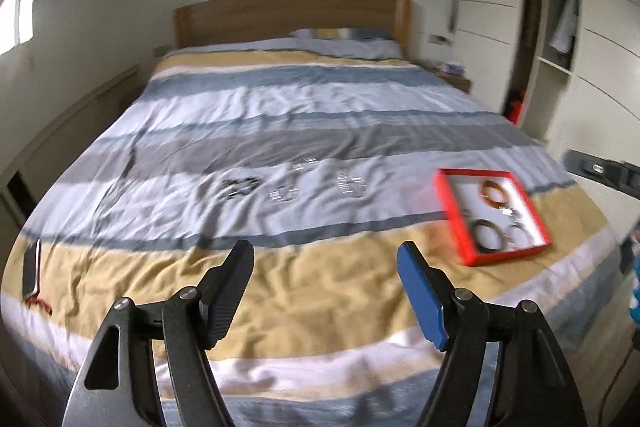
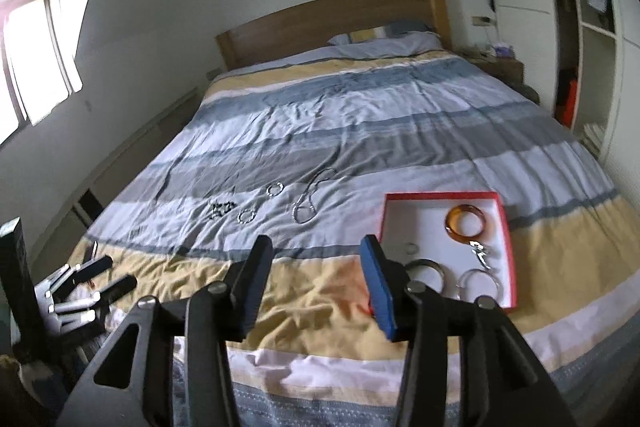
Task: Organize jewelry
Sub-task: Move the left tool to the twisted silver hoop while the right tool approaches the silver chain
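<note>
Across both wrist views we see a wide bed (image 2: 360,131) with a rumpled striped cover in blue, grey, white and tan, and a wooden headboard (image 2: 332,23) at the far end. Left gripper (image 1: 326,255): jaws apart, nothing between them, over the tan stripe. Right gripper (image 2: 316,247): same, spread and empty, over the tan stripe just left of the tray.

Right view is the sharp one. Red-rimmed flat tray (image 2: 505,211) with a white floor sits at lower right of the frame, holding an amber bangle (image 2: 466,221), a dark ring-shaped bangle (image 2: 426,269), a thin silver hoop (image 2: 478,279) and a small metal piece (image 2: 482,251). Loose on the cover at centre: a chain necklace (image 2: 310,201), two small silver rings (image 2: 260,203) and a dark cluster (image 2: 222,209).

Left view blurs all of that; the tray (image 1: 446,203) sits at right centre, loose pieces (image 1: 288,183) are only smears.

Only the right view shows the black and white tubes (image 2: 86,287) at lower left. Only the left view shows a dark flat object (image 1: 32,269) at the cover's left edge.

Plenty of bare cover between tray and loose pieces.
</note>
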### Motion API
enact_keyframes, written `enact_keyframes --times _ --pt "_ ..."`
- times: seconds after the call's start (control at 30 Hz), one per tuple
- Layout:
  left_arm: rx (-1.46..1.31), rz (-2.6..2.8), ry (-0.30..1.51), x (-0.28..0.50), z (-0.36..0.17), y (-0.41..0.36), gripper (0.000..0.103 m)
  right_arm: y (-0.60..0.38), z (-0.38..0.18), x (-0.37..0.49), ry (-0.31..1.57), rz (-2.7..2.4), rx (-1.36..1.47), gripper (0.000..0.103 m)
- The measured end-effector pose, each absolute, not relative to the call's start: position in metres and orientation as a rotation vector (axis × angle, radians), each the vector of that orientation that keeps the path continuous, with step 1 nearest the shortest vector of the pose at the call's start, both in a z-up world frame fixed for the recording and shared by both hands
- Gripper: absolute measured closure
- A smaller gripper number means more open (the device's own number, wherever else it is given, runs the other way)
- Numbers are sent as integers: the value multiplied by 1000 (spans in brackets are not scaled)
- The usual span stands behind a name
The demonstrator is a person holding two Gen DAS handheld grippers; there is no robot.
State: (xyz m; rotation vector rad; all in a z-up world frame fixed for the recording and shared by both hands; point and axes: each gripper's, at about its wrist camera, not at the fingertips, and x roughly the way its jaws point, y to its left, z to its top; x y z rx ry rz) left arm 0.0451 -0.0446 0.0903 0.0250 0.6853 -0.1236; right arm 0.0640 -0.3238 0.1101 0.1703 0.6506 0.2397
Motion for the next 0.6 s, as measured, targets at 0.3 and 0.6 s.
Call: enact_keyframes --times 0.3,0.6 --pt "34 -30 700 129 23 -8 30 -272 42 159 688 223 129 53" --pt "90 -35 707 240 -21 -17 30 -247 -15 263 741 227 126 53"
